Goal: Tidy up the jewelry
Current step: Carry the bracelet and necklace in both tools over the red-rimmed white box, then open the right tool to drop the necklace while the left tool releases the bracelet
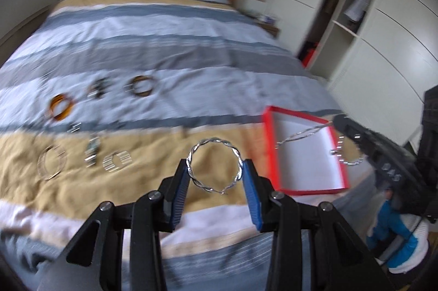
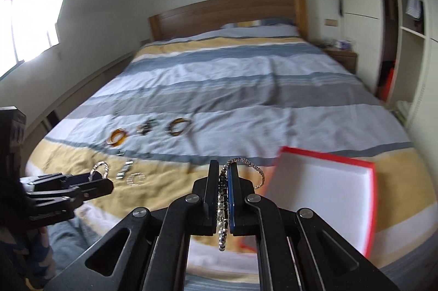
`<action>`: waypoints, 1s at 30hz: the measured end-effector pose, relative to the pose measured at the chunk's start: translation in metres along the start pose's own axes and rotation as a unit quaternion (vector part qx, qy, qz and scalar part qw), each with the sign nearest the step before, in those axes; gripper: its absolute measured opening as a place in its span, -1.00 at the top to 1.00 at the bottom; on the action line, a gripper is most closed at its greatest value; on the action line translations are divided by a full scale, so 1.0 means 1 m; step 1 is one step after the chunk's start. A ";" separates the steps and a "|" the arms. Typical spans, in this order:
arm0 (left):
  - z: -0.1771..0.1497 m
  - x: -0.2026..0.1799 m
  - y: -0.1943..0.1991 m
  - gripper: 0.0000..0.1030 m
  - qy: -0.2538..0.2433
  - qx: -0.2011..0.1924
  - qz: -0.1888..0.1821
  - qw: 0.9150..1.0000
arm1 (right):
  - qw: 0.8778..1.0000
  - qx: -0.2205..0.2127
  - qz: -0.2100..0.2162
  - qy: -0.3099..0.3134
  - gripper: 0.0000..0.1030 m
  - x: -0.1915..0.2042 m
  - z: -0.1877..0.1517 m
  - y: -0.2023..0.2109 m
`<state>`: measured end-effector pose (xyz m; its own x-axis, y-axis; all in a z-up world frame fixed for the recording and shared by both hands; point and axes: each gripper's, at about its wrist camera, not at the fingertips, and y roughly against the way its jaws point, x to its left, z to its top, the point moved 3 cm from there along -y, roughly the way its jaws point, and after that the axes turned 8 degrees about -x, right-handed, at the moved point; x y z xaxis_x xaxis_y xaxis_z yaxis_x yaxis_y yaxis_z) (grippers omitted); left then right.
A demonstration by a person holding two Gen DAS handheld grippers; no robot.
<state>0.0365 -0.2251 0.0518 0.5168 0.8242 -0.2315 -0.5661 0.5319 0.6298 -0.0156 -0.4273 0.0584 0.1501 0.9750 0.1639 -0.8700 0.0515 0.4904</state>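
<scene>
Striped bedspread (image 2: 246, 77), wooden headboard (image 2: 227, 14), white wardrobe (image 1: 377, 25), nightstand (image 2: 342, 55).

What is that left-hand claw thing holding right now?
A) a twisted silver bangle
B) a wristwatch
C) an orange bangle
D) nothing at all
A: the left gripper has a twisted silver bangle pinched between its blue-padded fingers, held above the striped bedspread.

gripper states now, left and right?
Left gripper: closed on the twisted silver wire bangle, held across its width.
Right gripper: closed on the silver beaded chain bracelet, which dangles from both ends.
</scene>
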 end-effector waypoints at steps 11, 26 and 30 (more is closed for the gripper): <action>0.015 -0.119 -0.116 0.29 -0.071 0.052 -0.098 0.991 | 0.995 0.035 -0.090 -0.032 0.89 -0.113 -0.017 -0.045; -0.050 -0.135 -0.205 0.27 -0.109 0.146 -0.113 0.977 | 0.984 0.126 -0.112 -0.047 0.86 -0.165 -0.090 -0.102; -0.053 -0.137 -0.206 0.27 -0.115 0.149 -0.109 0.976 | 0.984 0.134 -0.116 -0.035 0.83 -0.162 -0.092 -0.104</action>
<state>0.0481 -0.4369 -0.0855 0.7536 0.6144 -0.2335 -0.2322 0.5812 0.7799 0.0074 -0.5708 -0.0980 0.3701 0.9260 0.0749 -0.6545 0.2027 0.7283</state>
